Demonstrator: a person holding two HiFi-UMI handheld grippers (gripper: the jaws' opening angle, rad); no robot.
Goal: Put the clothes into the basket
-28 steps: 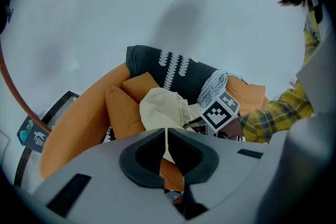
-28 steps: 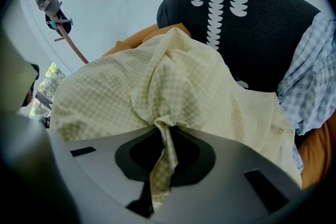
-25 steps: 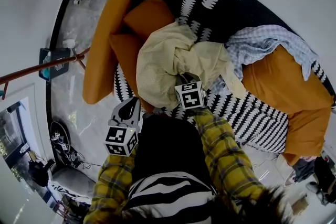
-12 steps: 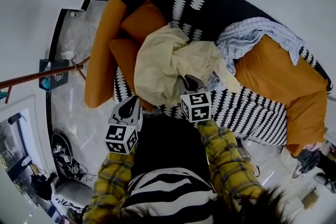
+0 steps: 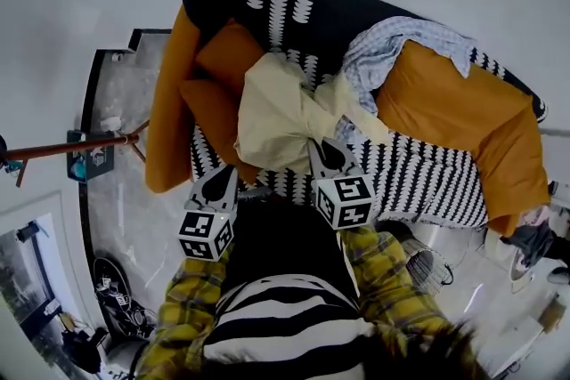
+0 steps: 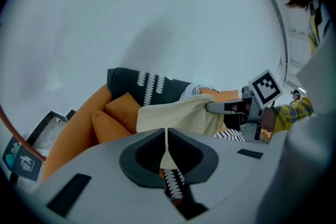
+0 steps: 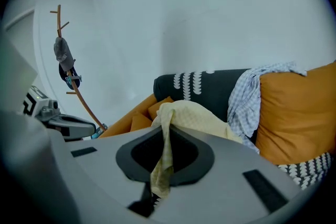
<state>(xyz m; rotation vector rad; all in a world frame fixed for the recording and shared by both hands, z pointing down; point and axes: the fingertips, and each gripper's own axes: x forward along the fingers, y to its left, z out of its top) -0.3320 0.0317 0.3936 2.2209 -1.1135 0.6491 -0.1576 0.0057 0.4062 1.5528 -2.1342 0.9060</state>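
A pale yellow garment (image 5: pixel 280 111) hangs bunched over the orange sofa (image 5: pixel 463 111) and its black-and-white throw (image 5: pixel 419 182). My right gripper (image 5: pixel 322 147) is shut on a fold of it; in the right gripper view the cloth (image 7: pixel 181 113) runs down between the closed jaws of that gripper (image 7: pixel 167 140). My left gripper (image 5: pixel 220 178) is at the garment's lower left edge. A thin strip of the yellow cloth (image 6: pixel 176 115) is pinched in its closed jaws (image 6: pixel 167 147). A blue-and-white checked garment (image 5: pixel 392 53) lies draped over the sofa back.
Orange cushions (image 5: pixel 227 71) fill the sofa's left end. A wooden coat stand (image 5: pixel 71 147) stands on the left, with a cap (image 7: pixel 63 55) hanging on it. A wire-framed thing (image 5: pixel 426 267) is on the floor at the right. Shoes and cables (image 5: pixel 111 289) lie at the lower left.
Both grippers have risen, the right one more, and the yellow garment has come up off the sofa seat with them.
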